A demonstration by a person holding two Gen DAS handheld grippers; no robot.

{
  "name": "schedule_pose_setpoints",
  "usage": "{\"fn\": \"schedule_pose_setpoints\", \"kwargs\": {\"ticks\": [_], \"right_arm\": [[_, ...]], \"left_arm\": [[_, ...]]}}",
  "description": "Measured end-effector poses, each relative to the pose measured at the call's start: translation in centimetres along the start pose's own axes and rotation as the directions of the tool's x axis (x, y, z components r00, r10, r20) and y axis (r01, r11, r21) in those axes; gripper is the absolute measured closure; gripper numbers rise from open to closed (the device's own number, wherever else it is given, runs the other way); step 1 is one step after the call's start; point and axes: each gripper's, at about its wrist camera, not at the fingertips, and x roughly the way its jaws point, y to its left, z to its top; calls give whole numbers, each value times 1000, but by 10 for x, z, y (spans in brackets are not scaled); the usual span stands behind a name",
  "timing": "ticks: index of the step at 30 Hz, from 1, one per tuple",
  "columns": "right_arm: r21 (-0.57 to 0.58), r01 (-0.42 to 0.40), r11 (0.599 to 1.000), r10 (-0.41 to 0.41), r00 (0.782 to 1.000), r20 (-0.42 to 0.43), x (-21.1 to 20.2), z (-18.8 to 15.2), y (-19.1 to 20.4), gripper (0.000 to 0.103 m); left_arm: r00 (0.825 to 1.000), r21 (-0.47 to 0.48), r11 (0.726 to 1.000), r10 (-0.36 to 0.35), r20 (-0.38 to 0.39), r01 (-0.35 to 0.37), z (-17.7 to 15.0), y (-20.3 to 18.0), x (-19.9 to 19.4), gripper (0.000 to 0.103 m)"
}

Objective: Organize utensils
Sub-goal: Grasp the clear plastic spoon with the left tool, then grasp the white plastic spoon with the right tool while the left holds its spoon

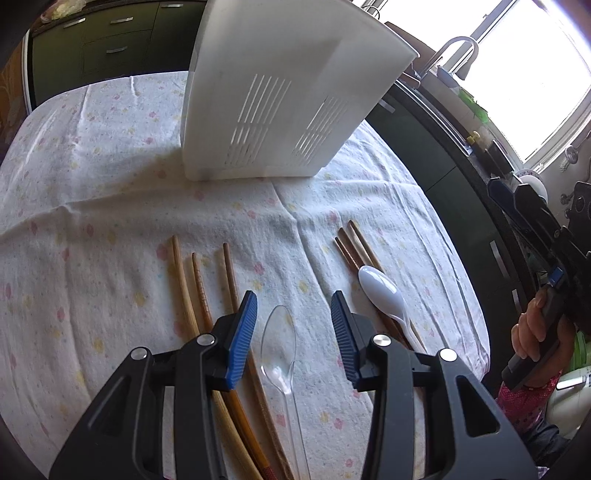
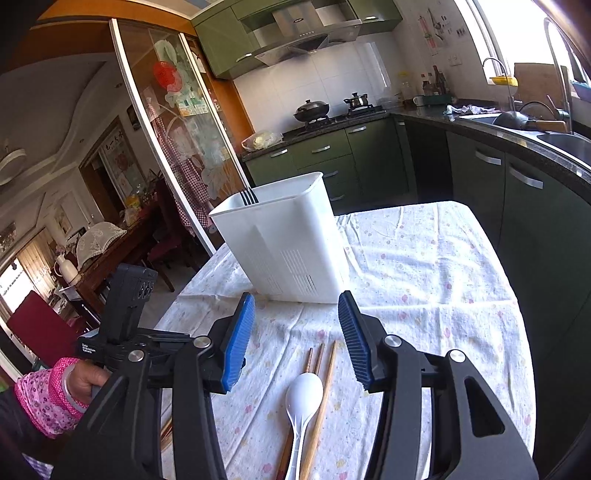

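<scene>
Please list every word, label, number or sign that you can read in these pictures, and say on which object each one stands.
"Data ... System": small white print on the black body of the left gripper, seen from the right wrist view; the middle word is too small to read.
Red paper decoration on the glass sliding door: its character is blurred, not readable.
Wall papers by the window: too small to read.
Utensil holder, chopsticks, spoons: no text.

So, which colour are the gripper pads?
Blue, ribbed pads; the right wrist view shows them best.

white caddy [image 1: 280,92], floral tablecloth [image 1: 92,206] (pastel), blue-padded tongs [image 1: 293,314]
</scene>
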Motion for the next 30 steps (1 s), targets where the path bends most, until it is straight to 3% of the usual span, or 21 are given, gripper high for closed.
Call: {"fn": "schedule_pose_setpoints", "kwargs": {"ticks": [9,13,14,15,16,18,20,23,27,30], "right_arm": [[-14,-6,1000,6,1000,-17,6,6,11,56],[-23,16,1000,-17,998,-60,11,3,11,53],[-27,19,999,-21,997,-78,13,1,10,49],[-37,31,999,-35,994,-104,17,-1,10,35],[-57,48,997,-55,990,-130,20,-4,11,29],[-136,83,987,-105,980,-166,27,-12,18,29],[-257,133,957,-184,965,-186,33,-25,32,31],[-444,187,876,-298,935,-194,44,-49,58,38],[-578,216,787,-388,901,-192,62,-75,79,39],[-616,197,763,-405,888,-219,76,-88,85,45]], "left_arm": [[999,36,999,-17,-46,19,-11,-5,0,64],[998,37,999,-1,-65,4,-20,-7,0,99],[998,41,999,5,-65,-2,-22,-8,0,100],[998,43,999,10,-63,-8,-25,-8,-1,100],[998,39,999,11,-62,-8,-27,-8,-2,101],[998,28,1000,4,-60,-2,-30,-7,-6,101],[999,30,1000,1,-54,0,-33,-8,-9,102],[999,26,1000,-1,-55,3,-35,-10,-10,102],[999,24,1000,4,-46,-3,-36,-12,-11,102],[999,20,1000,12,-31,-11,-36,-11,-17,102]]}}
